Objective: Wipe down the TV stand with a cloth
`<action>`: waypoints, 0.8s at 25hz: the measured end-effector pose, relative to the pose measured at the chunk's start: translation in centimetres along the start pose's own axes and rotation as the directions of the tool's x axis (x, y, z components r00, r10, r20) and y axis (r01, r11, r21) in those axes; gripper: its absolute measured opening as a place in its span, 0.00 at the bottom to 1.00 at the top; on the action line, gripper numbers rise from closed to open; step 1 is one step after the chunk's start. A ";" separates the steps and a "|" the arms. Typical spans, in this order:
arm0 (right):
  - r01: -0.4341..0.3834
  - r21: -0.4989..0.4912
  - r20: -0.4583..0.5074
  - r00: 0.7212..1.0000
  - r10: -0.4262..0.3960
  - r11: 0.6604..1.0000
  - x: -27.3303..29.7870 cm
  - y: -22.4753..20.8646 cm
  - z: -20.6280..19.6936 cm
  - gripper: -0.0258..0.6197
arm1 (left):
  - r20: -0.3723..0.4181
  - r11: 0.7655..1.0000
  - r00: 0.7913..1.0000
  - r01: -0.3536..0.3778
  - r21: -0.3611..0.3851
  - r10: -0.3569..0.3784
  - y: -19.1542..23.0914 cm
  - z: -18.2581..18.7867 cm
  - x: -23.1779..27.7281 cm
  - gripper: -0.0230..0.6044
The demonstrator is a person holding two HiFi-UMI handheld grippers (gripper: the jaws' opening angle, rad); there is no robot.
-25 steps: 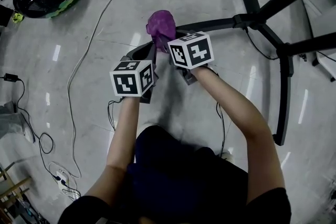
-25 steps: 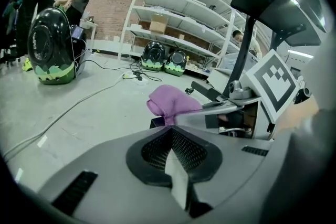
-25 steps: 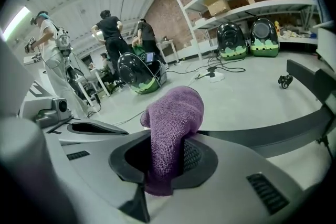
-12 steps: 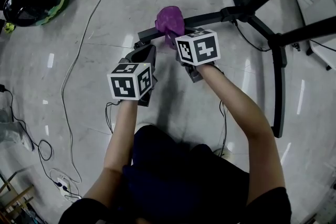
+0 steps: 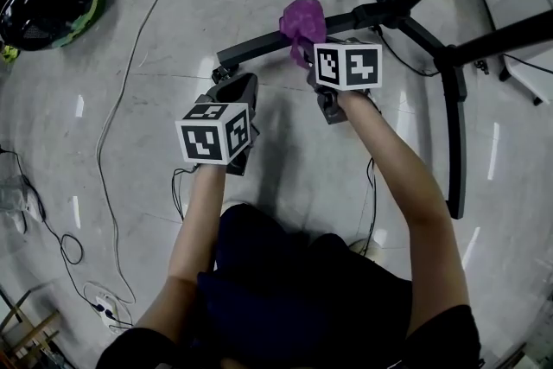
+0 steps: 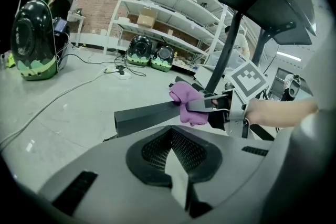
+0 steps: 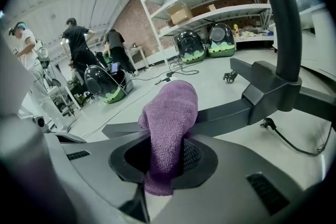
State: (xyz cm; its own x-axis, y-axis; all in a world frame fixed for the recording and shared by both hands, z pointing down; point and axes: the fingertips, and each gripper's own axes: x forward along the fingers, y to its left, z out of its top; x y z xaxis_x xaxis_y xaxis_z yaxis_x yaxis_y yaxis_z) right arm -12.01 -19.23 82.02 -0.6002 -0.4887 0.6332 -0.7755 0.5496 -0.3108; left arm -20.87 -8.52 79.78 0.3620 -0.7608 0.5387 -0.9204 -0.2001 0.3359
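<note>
Sliding right along the TV stand's leg since a second ago, my right gripper now sits nearer the central joint. Its jaws are clamped on the purple cloth, which drapes over the leg. My left gripper hangs just beside the leg's free end, jaws pressed together on nothing. Both cubes carry black-and-white square markers.

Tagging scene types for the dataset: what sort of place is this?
Probably a lab or warehouse-style workroom, not a home: open metal shelving holding boxes, a bare polished floor with loose cables, and several black dome-shaped cases parked around.
</note>
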 end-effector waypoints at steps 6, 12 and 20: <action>0.041 0.051 0.014 0.999 -0.042 0.998 -0.8 -2.7 0.3 0.18 | -0.013 0.999 0.999 0.033 0.027 -0.033 -1.6 0.2 0.9 0.05; 0.080 0.083 0.022 0.996 -0.082 0.993 -1.8 -5.3 0.5 0.18 | -0.029 0.997 0.997 0.070 0.036 -0.069 -3.5 -0.3 2.0 0.05; 0.122 0.146 0.055 0.990 -0.131 0.982 -3.2 -8.4 1.4 0.18 | -0.044 0.989 0.991 0.130 0.069 -0.128 -6.3 0.0 2.9 0.05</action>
State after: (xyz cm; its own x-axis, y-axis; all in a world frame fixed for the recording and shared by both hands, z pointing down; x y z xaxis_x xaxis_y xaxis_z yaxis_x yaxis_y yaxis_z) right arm -3.88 -23.23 81.58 -0.5034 -0.5930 0.6284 -0.8630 0.3809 -0.3319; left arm -14.04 -9.44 79.24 0.4825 -0.7014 0.5246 -0.8734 -0.3399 0.3488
